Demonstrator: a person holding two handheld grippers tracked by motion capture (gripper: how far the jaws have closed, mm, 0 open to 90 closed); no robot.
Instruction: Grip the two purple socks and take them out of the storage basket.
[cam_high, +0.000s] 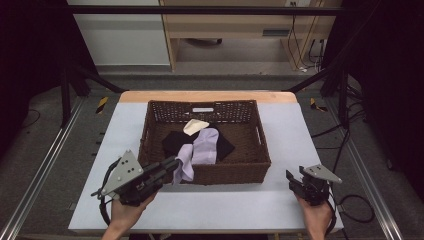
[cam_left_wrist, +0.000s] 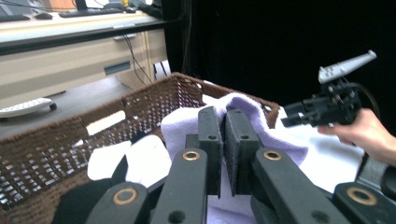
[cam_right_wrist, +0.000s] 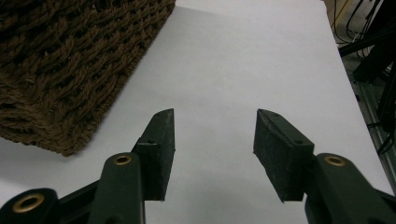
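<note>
High view: white table (cam_high: 210, 210), grey floor (cam_high: 65, 125).

A table (cam_high: 280, 200) carries a basket (cam_high: 260, 150) at its middle, toward the far edge. Inside the basket lie several cloths: one cloth (cam_high: 206, 145) drapes over the basket's near wall at its left end, resting on a cloth beneath (cam_high: 172, 142), with a folded piece (cam_high: 195, 126) behind them. The left gripper (cam_high: 172, 165) sits at the basket's near left corner, against the draped cloth. The right gripper (cam_high: 291, 181) stands over the table right of the basket's near right corner, apart from it. A desk (cam_high: 225, 25) stands beyond the table.
</note>
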